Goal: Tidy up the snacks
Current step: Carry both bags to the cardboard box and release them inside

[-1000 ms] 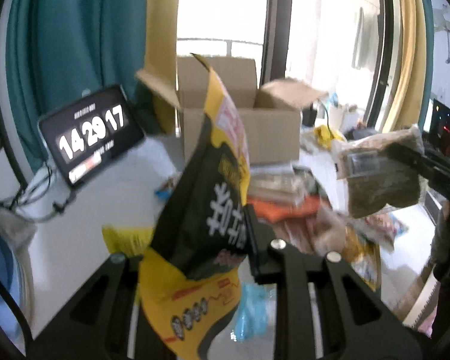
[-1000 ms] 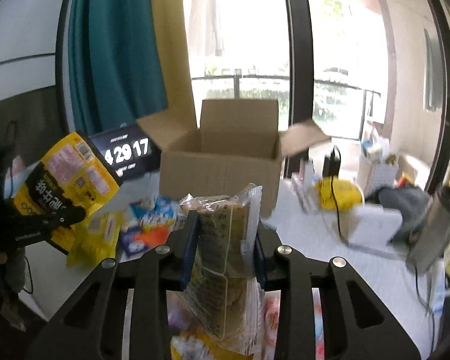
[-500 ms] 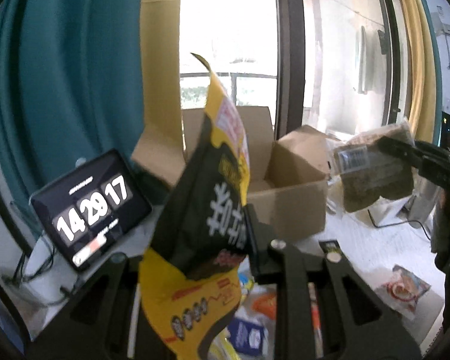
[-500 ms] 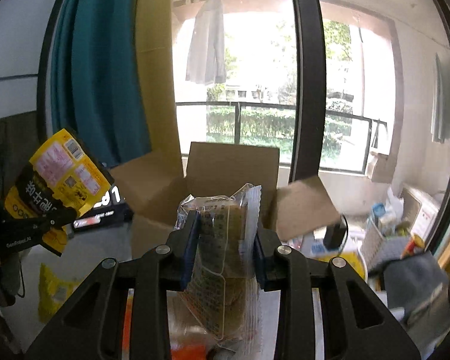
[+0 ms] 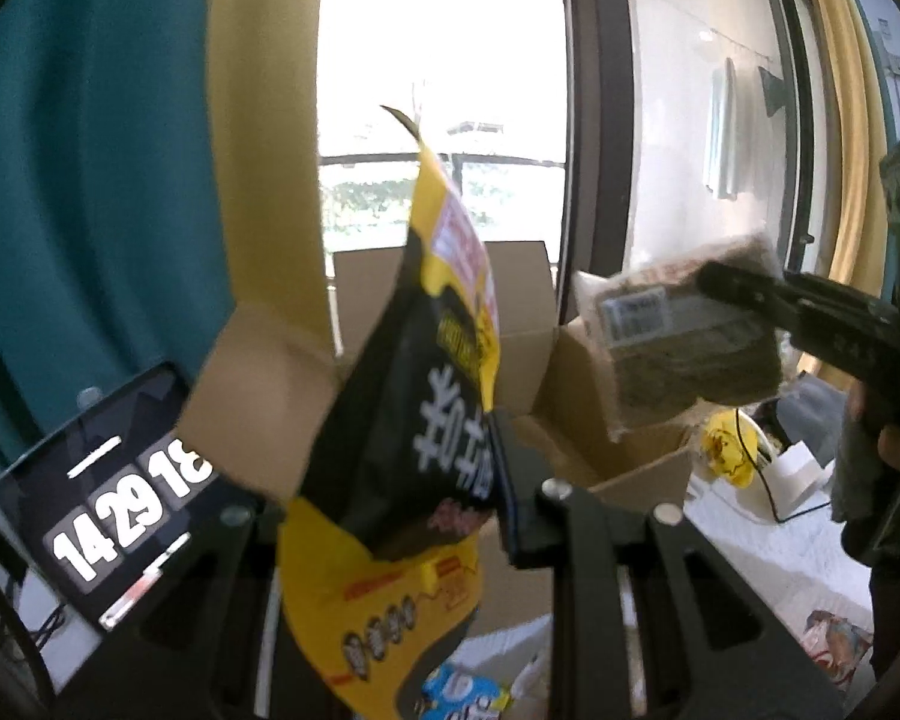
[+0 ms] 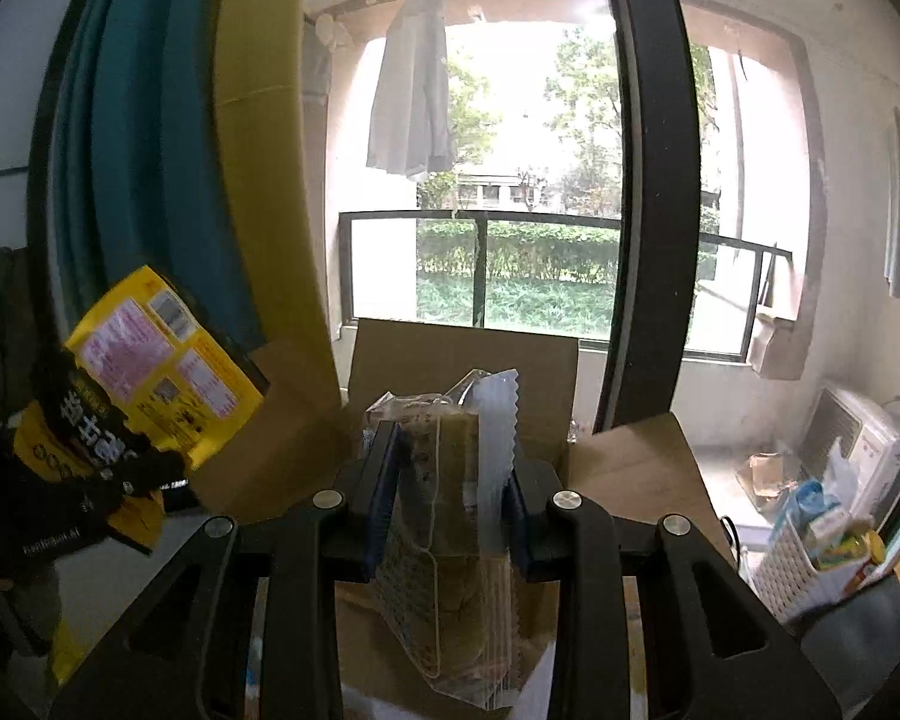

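My left gripper [image 5: 390,480] is shut on a yellow and black snack bag [image 5: 426,420] and holds it up in front of the open cardboard box [image 5: 528,324]. My right gripper [image 6: 447,504] is shut on a clear packet of greenish-brown snack [image 6: 450,516], raised just before the same box [image 6: 468,360]. In the left wrist view the right gripper [image 5: 810,318] and its packet [image 5: 684,336] hang over the box's right flap. In the right wrist view the left gripper [image 6: 120,480] with the yellow bag [image 6: 150,366] is at the left, beside the box's left flap.
A tablet clock [image 5: 114,510] stands left of the box. Loose snack packets [image 5: 468,690] lie on the white table below. A white basket of items [image 6: 822,540] sits at the right. Teal and yellow curtains [image 6: 150,180] and a window are behind the box.
Both grippers have risen and come closer to the box with their snacks. The box now looms larger, and the right gripper's packet has moved over its right flap.
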Tool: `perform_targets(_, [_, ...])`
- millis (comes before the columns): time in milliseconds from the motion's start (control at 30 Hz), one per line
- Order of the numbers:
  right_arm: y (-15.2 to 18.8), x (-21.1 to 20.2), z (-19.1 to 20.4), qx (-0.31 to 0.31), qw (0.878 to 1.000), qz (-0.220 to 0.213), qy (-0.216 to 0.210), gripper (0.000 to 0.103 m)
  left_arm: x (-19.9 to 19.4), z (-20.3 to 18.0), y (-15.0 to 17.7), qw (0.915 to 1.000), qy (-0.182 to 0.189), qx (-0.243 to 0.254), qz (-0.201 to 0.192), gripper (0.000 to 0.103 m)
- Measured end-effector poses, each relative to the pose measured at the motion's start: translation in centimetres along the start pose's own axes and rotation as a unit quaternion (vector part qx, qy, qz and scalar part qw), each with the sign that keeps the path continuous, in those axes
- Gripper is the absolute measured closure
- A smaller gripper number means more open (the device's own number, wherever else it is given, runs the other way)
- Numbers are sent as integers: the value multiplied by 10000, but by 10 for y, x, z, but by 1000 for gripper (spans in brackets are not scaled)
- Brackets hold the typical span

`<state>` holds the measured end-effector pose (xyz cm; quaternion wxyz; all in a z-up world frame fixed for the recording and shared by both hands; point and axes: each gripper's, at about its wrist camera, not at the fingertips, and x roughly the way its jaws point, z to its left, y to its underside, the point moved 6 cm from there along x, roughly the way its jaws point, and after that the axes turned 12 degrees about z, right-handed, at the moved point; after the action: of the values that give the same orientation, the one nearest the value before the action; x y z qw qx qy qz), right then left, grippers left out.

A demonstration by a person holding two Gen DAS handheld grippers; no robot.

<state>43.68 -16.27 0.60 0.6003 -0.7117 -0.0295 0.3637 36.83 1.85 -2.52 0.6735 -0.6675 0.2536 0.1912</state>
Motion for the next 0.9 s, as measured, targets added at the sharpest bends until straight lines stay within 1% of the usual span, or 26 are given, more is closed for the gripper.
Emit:
perform_targets(133, [-8,33,-9,160,9998,132,-83,70,31,-1,-12,9999,36,-21,129,77])
perform_targets(167, [-10,41,-11,244,9995,192,-108,70,40,0,-14,9998,19,-30,188,73])
perform_targets(200, [-11,51,-14,318,9991,255,-130,65,44,2,-12,9997,-30,-56,237,65])
perform_targets(233, [-11,61,-17,372,9986,368,-107,59,52,8,-13,9993,-119,-187,302,56])
perform_targets(267, [-12,68,-20,422,9980,472,-70,42,55,11,-14,9990,-84,-293,337,36])
perform_targets(300, [-12,74,-22,489,9973,546,-82,36,57,13,-13,9985,-18,-392,381,24])
perform_targets(367, [-11,74,-22,499,9971,574,-90,36,55,17,-13,9976,48,-556,410,22])
perform_targets(467, [-12,64,-17,377,9977,558,6,36,41,15,-9,9978,-85,-560,337,22])
perform_targets(633, [-6,37,-4,222,9988,444,10,36,-3,18,5,9978,-147,-609,210,22])
perform_targets(700, [-3,22,2,202,9989,418,-6,36,-18,17,9,9978,-97,-626,179,22])
perform_targets(900, [10,-22,13,157,9993,324,26,36,-66,12,17,9979,-83,-628,-101,20])
